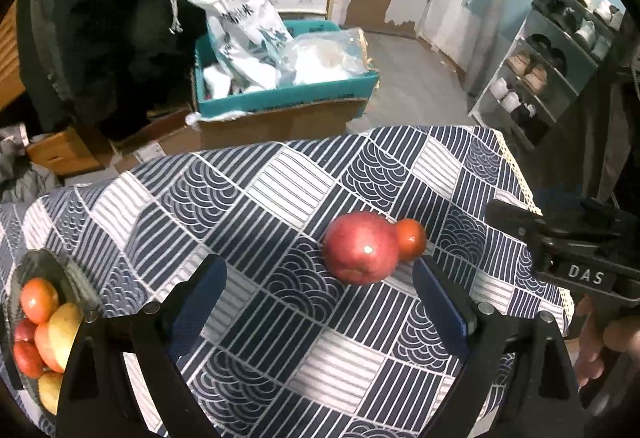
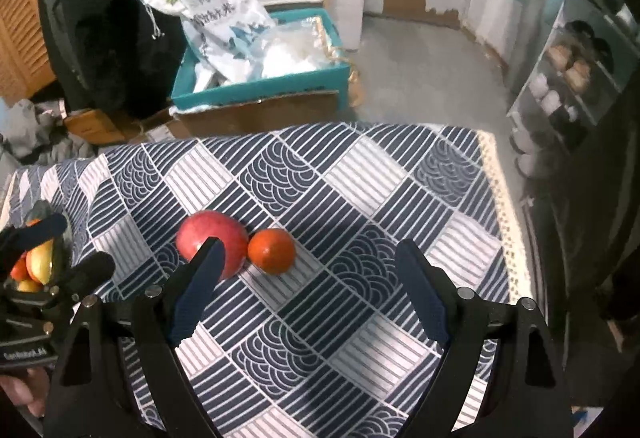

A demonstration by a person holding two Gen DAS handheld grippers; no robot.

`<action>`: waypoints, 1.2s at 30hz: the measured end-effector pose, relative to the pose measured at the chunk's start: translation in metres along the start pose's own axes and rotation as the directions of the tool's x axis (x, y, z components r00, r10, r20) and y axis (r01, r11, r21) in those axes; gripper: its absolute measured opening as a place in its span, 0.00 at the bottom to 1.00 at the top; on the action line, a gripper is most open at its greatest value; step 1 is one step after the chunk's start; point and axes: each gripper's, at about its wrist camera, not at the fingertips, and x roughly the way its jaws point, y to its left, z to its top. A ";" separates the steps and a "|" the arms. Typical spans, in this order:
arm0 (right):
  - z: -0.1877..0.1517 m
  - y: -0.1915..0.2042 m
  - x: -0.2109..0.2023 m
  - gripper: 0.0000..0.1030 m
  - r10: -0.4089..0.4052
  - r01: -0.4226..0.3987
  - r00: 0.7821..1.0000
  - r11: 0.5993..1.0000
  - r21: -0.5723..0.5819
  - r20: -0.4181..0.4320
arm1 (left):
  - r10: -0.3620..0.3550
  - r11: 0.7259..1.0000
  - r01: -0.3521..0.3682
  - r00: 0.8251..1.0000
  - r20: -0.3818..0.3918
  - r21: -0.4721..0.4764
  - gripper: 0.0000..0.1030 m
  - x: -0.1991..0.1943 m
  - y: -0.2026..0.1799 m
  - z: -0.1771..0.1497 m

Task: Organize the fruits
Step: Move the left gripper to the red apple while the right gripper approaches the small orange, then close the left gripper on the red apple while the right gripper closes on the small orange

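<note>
apple [image 1: 360, 248] and tomato [image 1: 411, 239] touch on the tablecloth [image 1: 280, 197]; fruit bowl [image 1: 60, 278] far left.

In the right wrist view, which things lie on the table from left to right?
bowl of fruit → red apple → orange-red tomato, which sits right beside the apple; then only the patterned tablecloth up to its right edge.

Apple [image 2: 212, 244] touching tomato [image 2: 272, 250] on tablecloth [image 2: 360, 197]

Patterned tablecloth [image 1: 280, 177] under apple [image 1: 360, 252], tomato [image 1: 411, 240], bowl [image 1: 44, 266]
</note>
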 end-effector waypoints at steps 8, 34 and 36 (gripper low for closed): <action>0.010 -0.022 0.033 0.84 0.021 -0.015 0.997 0.997 0.082 -0.072 | -0.005 0.999 0.008 0.998 -0.059 0.049 0.92 0.037 -0.016 0.004; -0.012 -0.043 0.074 0.84 0.056 -0.026 0.990 0.974 0.225 -0.126 | -0.113 0.992 0.120 0.976 -0.188 0.027 0.73 0.118 -0.026 -0.004; -0.011 -0.041 0.074 0.84 0.059 -0.030 0.990 0.974 0.224 -0.127 | -0.112 0.992 0.119 0.976 -0.185 0.030 0.72 0.118 -0.026 -0.005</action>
